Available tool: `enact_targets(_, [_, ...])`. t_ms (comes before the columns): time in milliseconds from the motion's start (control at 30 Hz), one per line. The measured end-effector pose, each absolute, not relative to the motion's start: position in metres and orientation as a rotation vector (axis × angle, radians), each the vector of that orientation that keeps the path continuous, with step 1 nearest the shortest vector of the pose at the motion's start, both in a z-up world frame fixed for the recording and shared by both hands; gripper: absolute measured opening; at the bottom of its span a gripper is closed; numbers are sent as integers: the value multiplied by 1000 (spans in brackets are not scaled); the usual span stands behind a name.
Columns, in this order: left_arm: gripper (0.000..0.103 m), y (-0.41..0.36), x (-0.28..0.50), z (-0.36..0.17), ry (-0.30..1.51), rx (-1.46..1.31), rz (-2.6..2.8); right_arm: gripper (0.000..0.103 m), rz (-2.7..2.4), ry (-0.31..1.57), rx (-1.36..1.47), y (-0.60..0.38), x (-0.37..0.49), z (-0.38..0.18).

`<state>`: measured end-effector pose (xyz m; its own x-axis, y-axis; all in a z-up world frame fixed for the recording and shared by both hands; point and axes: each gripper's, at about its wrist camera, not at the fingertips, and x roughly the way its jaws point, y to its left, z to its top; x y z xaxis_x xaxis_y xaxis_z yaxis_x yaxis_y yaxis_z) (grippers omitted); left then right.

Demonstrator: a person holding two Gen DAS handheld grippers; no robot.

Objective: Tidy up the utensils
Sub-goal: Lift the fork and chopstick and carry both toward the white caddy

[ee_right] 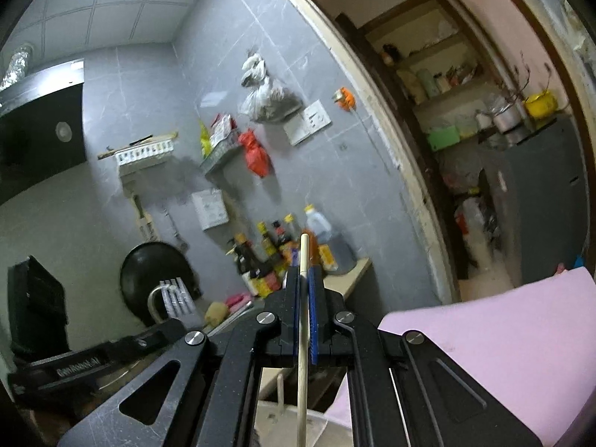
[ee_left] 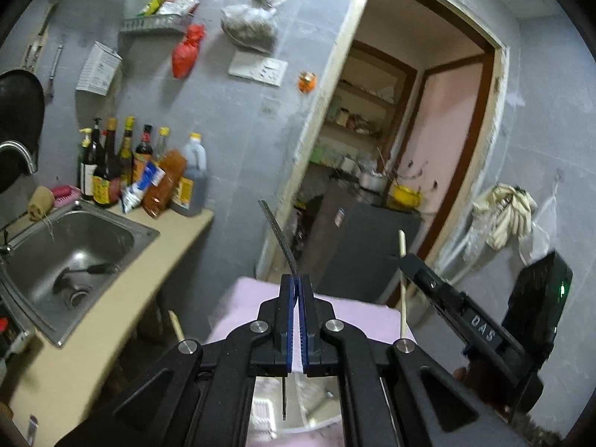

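My left tongs (ee_left: 297, 287) clamped on a thin metal utensil (ee_left: 277, 234), my right tongs (ee_right: 305, 283) gripping a wooden chopstick (ee_right: 303, 260), pink cloth (ee_right: 503, 335) alongside

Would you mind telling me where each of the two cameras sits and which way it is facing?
Left wrist: on the left gripper, looking along its fingers, shut on a metal utensil handle, toward the doorway; the sink lies left, the right gripper at right.
Right wrist: on the right gripper, shut on a wooden stick, facing the tiled wall.
Shared: sauce bottles, red bag, pink cloth.
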<state>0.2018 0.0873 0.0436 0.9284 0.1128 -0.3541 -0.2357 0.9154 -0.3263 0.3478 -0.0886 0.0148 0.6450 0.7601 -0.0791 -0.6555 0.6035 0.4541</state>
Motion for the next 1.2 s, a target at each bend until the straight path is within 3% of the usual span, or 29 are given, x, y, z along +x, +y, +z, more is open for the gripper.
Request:
enact_targets(533, [3,111,214,-8,391,-402,154,4,412,154,469,-78,335,-19])
enact_targets(867, [3,100,210,-14,393,-325,142,4,381,147,485,-75,329,-40])
enact_targets(1200, [3,122,194,3,313,-435,165,4,378,162,496,-79,331,-44])
